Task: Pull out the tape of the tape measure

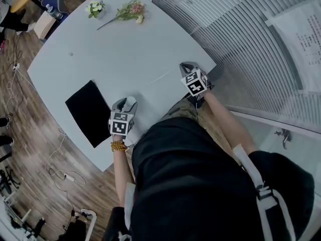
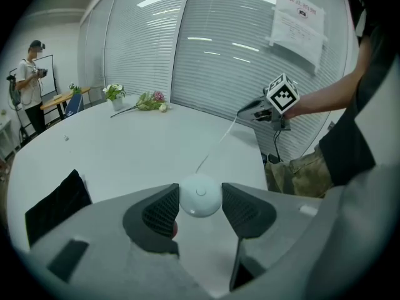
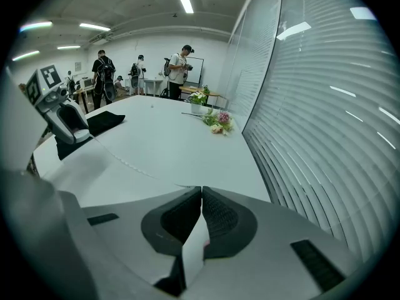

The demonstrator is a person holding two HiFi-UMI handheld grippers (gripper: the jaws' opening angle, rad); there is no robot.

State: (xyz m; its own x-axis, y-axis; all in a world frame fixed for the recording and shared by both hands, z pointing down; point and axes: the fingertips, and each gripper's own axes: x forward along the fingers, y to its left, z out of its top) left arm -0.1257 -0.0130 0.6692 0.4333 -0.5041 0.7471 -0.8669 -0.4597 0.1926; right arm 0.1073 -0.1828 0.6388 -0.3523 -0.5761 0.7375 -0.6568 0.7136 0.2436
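Item 1, nearest the lens: my dark top (image 1: 200,185), filling the lower half of the head view.

Item 2: my left tongs (image 1: 124,105), lower centre of the head view, over the near edge of the white table (image 1: 100,49). The jaws are clamped on the round white tape measure (image 2: 200,197), one pad pressed on each flank.

Item 3: my right tongs (image 3: 201,190), jaws pressed together, pinching the end of the tape (image 2: 219,144).

Item 4: the tape itself. It is drawn out as a thin pale strip. Its long axis runs from the tape measure at lower left up to the right tongs at upper right of the head view, along the table's near side. The tape measure sits at one end inside the left jaws; the free end is at the other, inside the right jaws.

Item 5, differences between views. The head view gives only a faint line for the tape, and the tape measure is barely visible there. The left gripper view shows the tape measure plainly and the strip climbing toward the right tongs. The right gripper view shows the strip leaving toward the left tongs at the frame's left.

Item 6, elsewhere: a black mat (image 1: 89,112) left of the left tongs; flowers (image 1: 129,10) at the table's far end.
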